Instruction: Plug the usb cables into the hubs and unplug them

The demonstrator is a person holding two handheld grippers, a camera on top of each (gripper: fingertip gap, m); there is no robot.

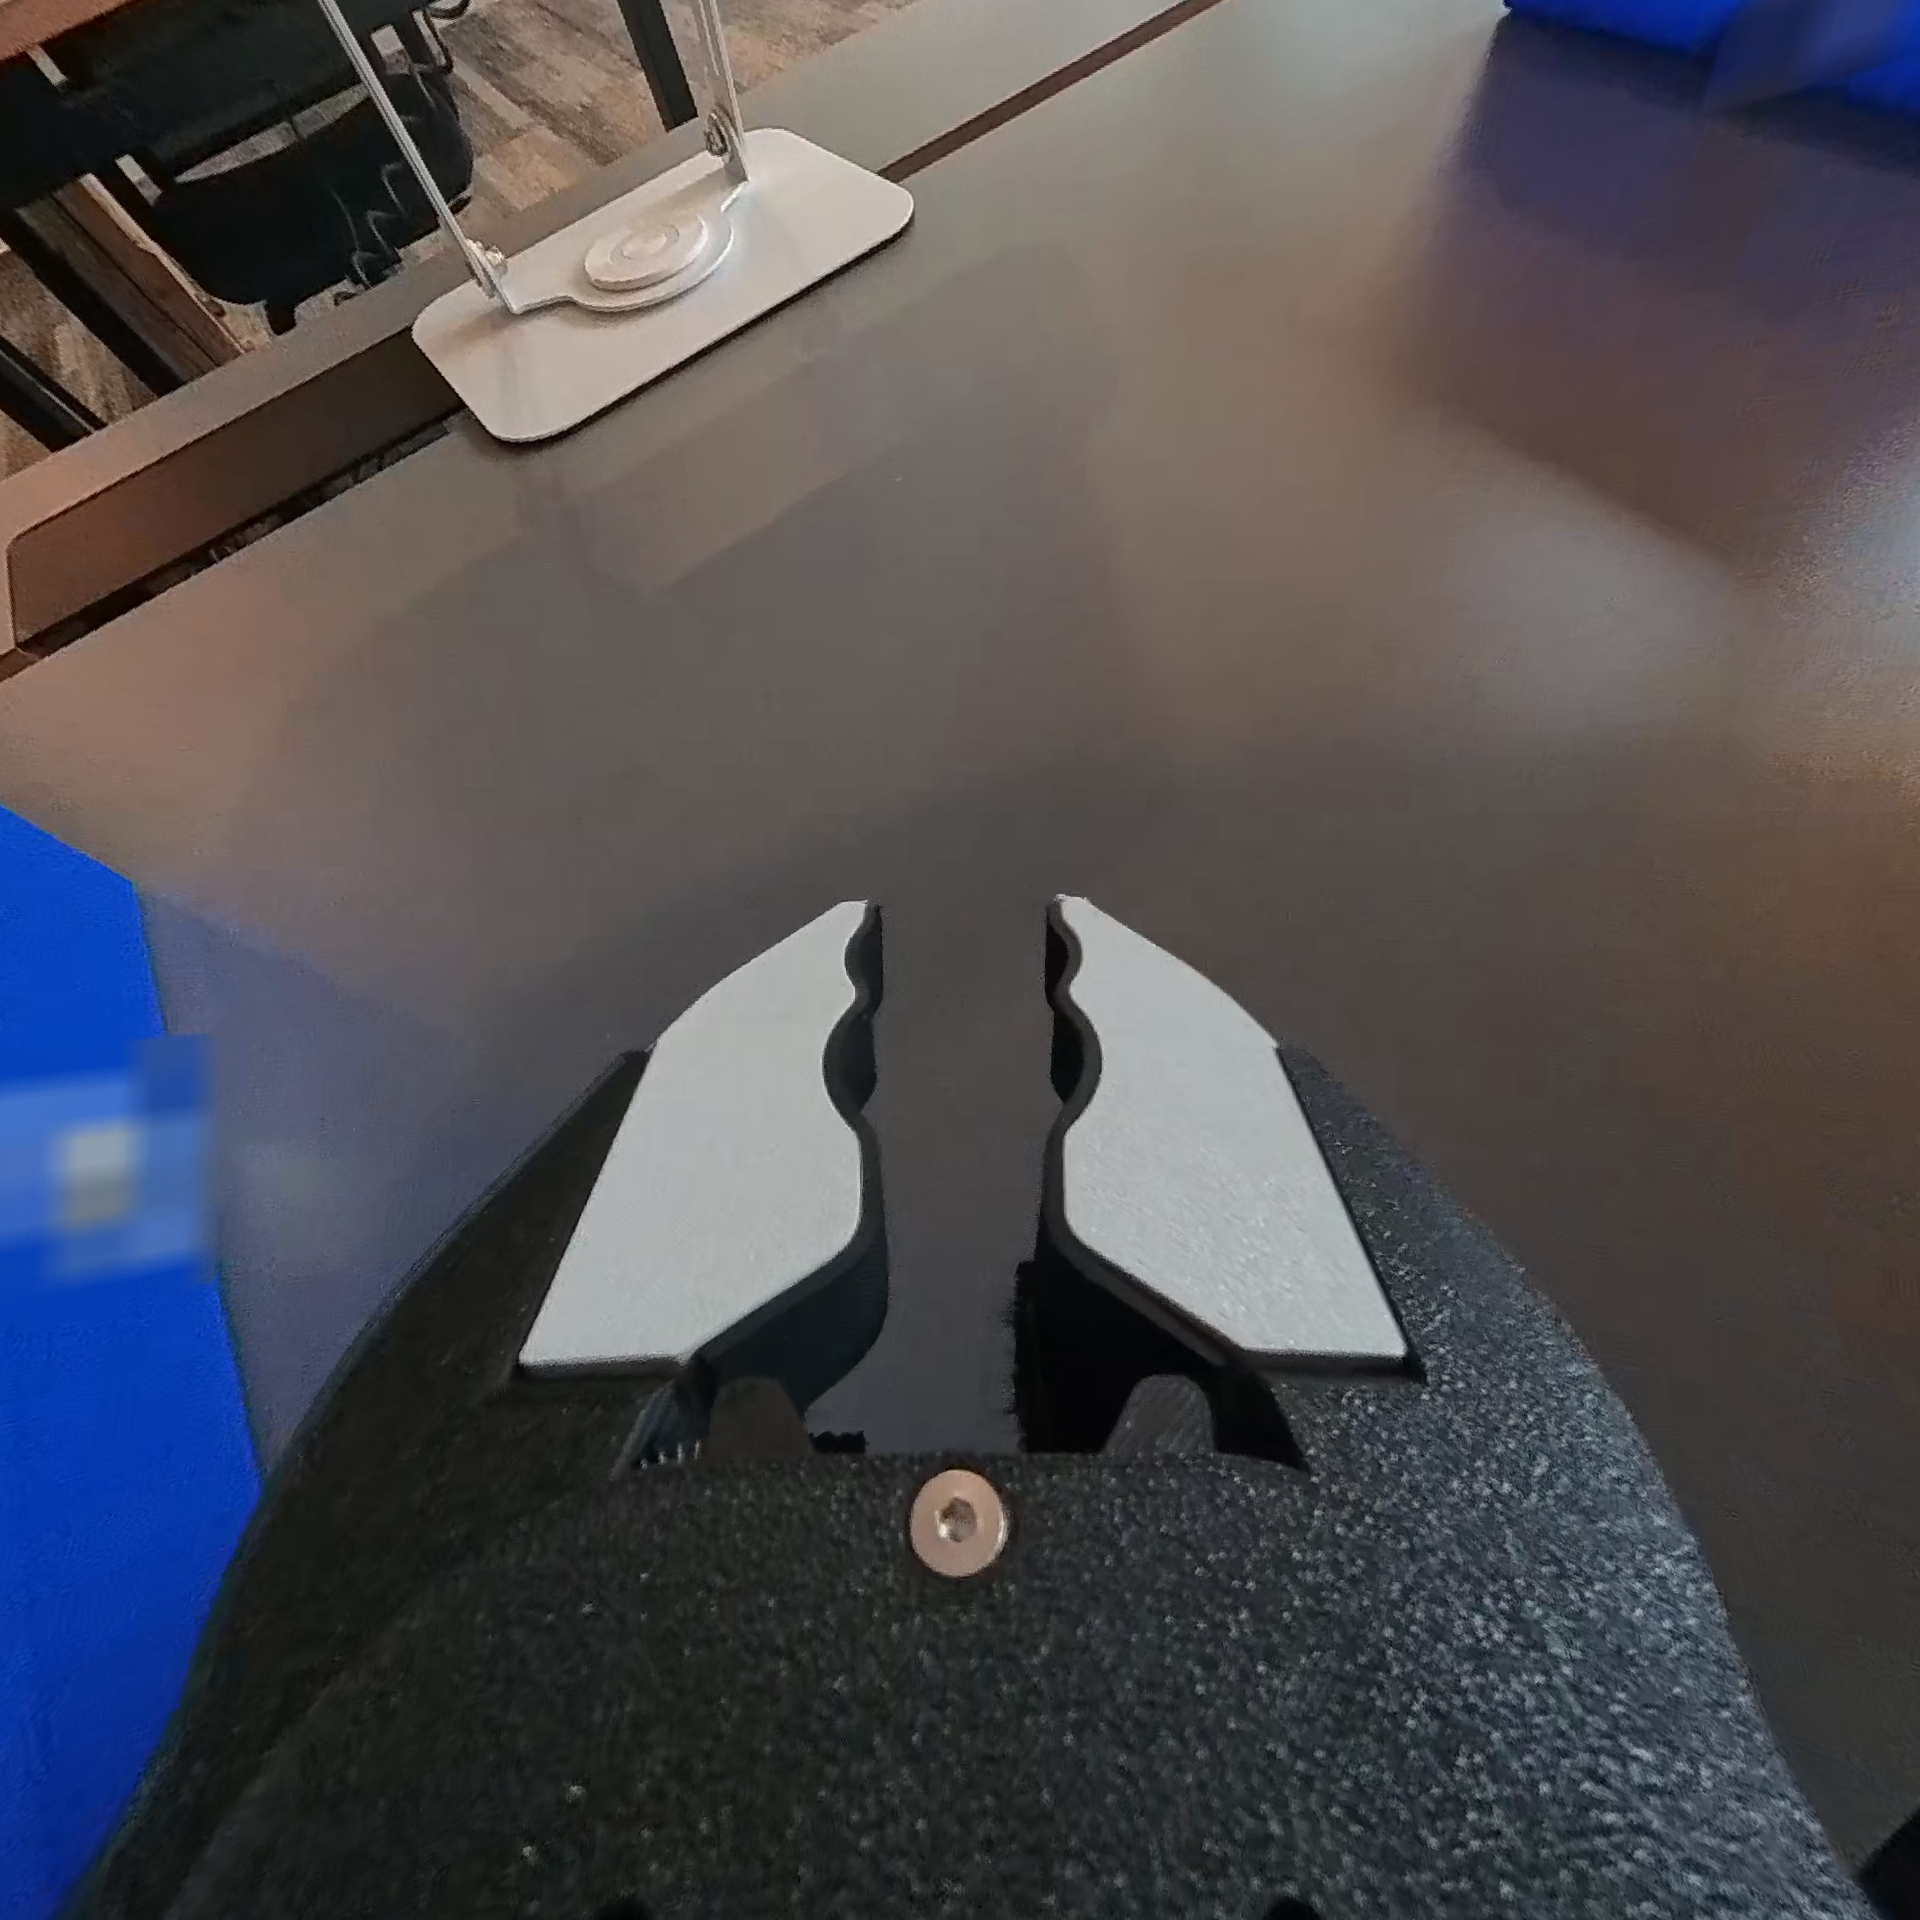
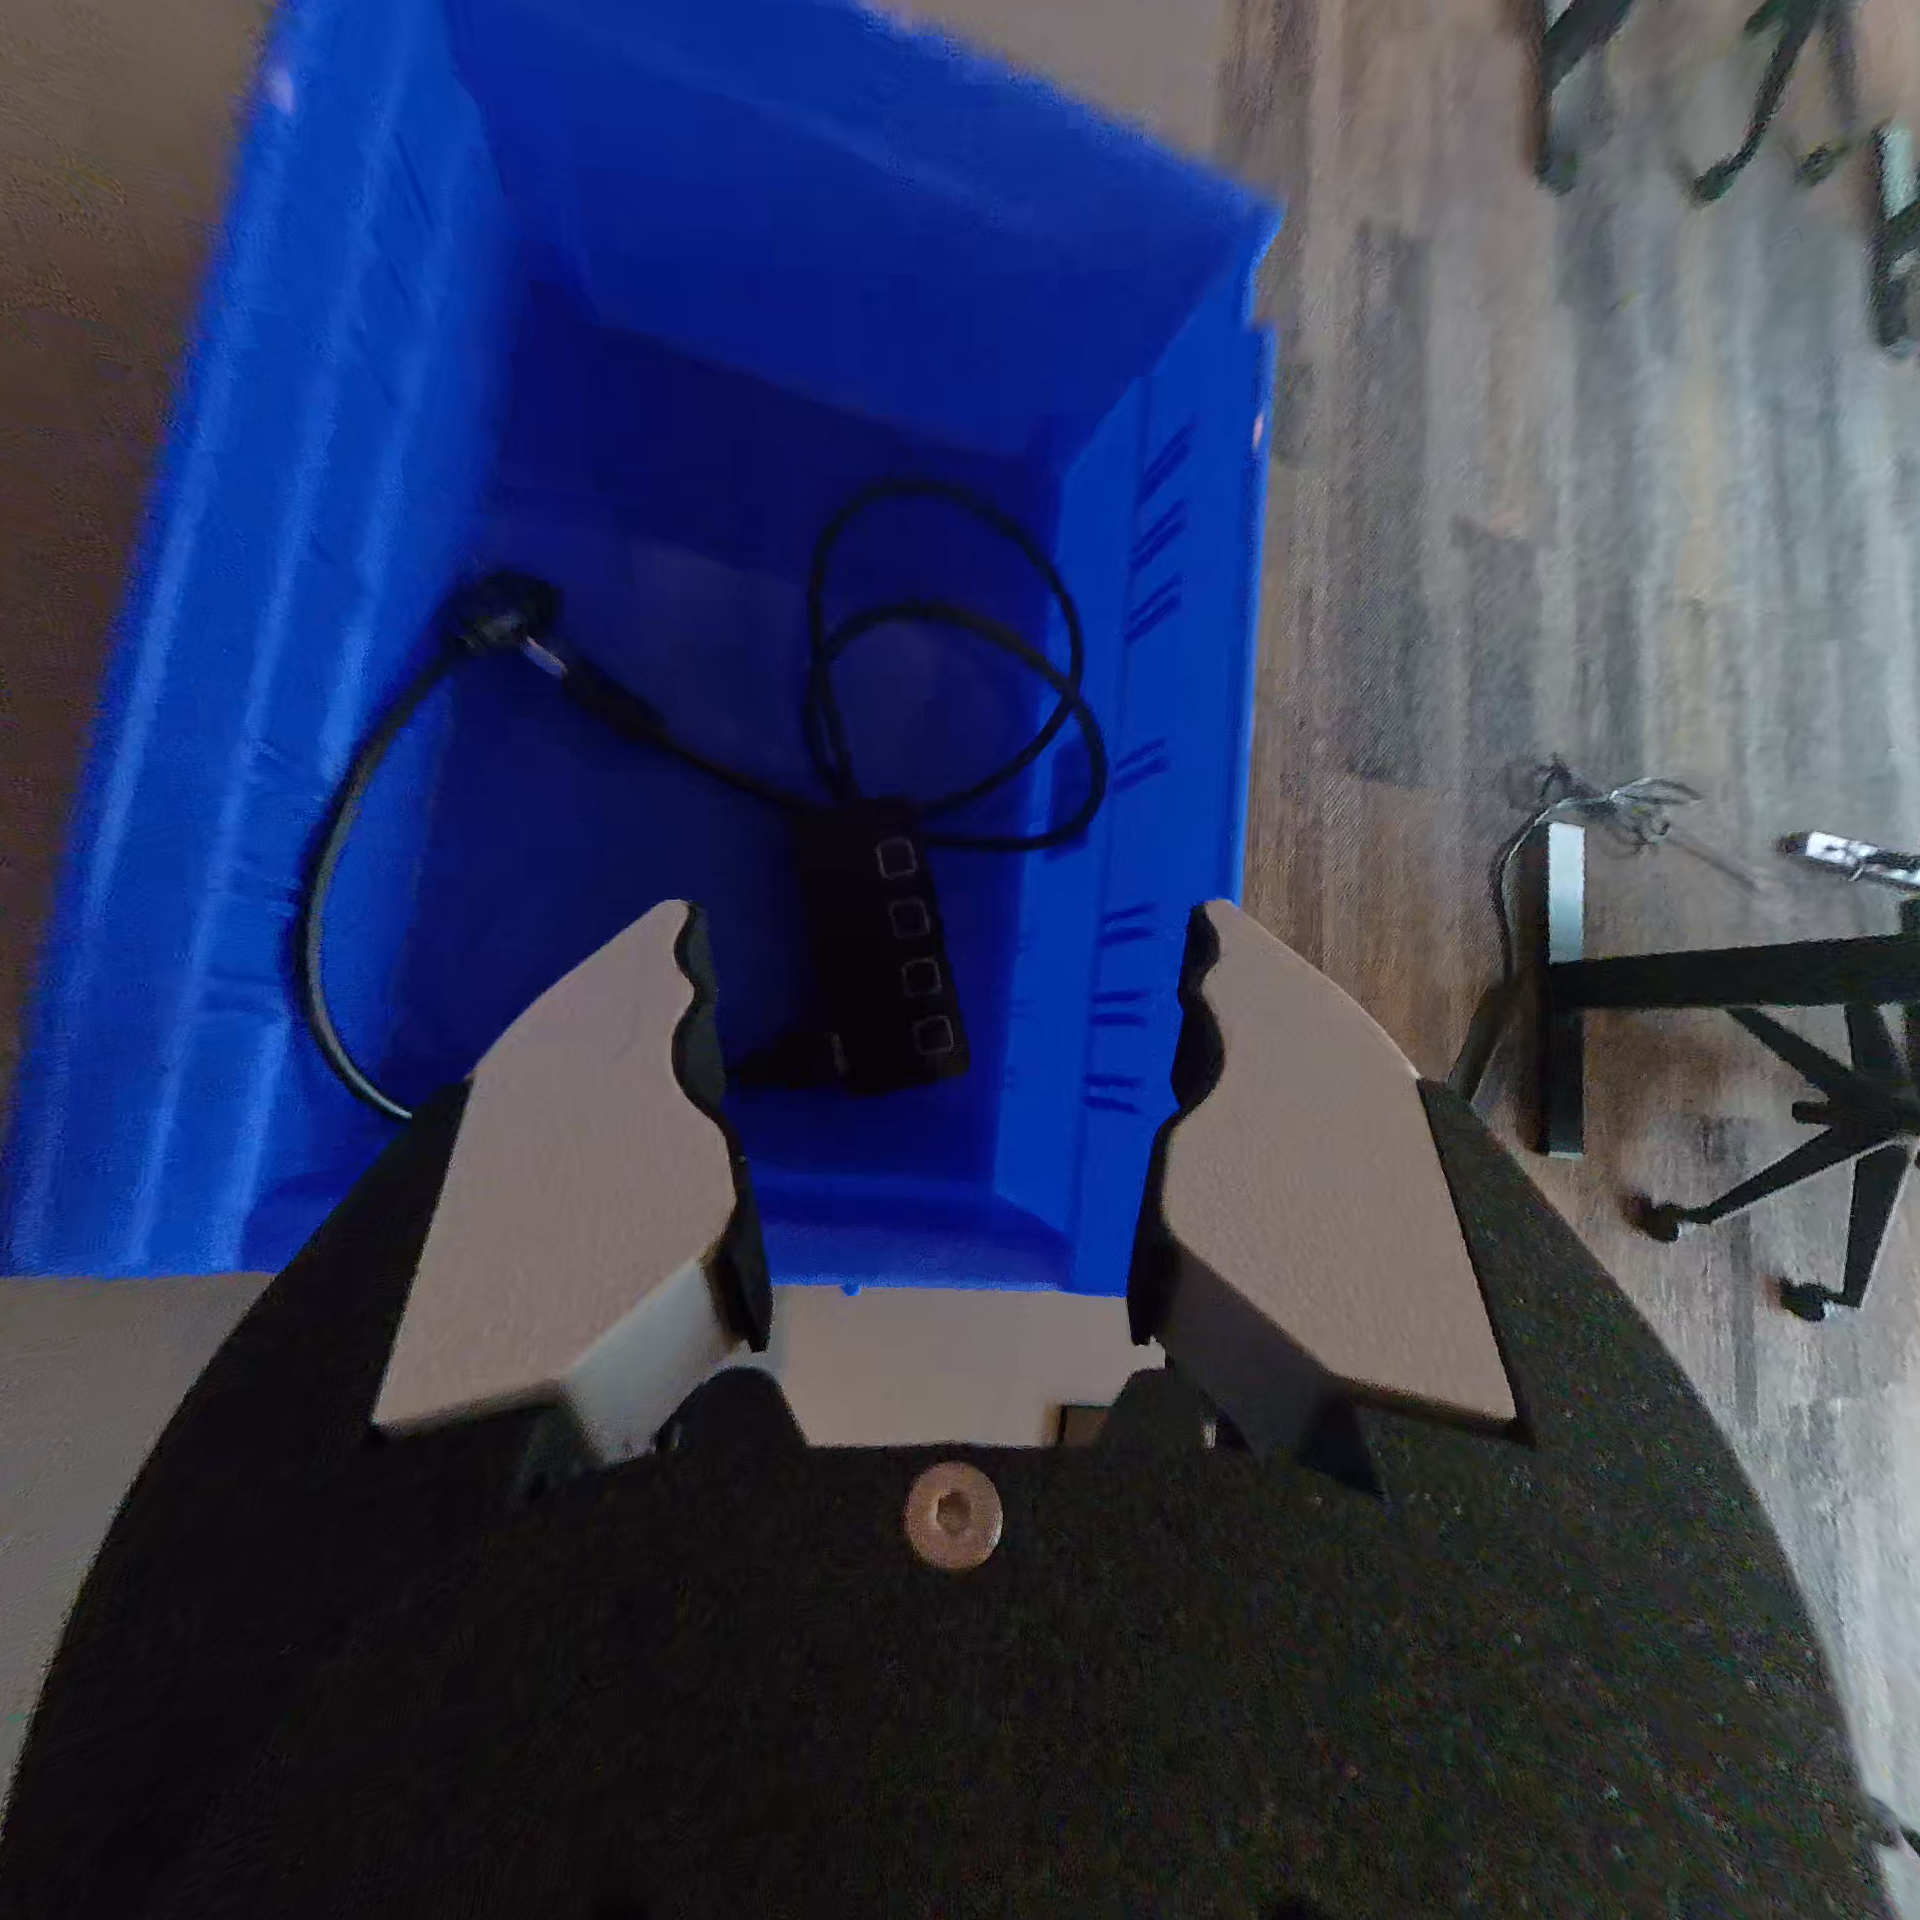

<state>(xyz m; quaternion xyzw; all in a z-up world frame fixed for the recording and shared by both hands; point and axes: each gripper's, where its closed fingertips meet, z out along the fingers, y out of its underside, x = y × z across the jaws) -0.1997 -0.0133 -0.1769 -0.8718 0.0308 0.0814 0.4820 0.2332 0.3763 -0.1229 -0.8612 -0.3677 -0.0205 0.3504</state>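
In the right wrist view a black USB hub with a row of square buttons lies on the floor of a deep blue bin. A black cable loops beyond it, and a second black cable curves along the left, ending in a plug. My right gripper is open and empty, above the bin's near side, pointing down at the hub. In the left wrist view my left gripper is open with a narrow gap, empty, over bare dark table.
A silver stand base sits at the table's far left edge. Blue bin parts show at the left and far right. Beside the bin, wood floor with black chair legs lies below the table edge. There is about 60 centimetres between the tips of the two grippers.
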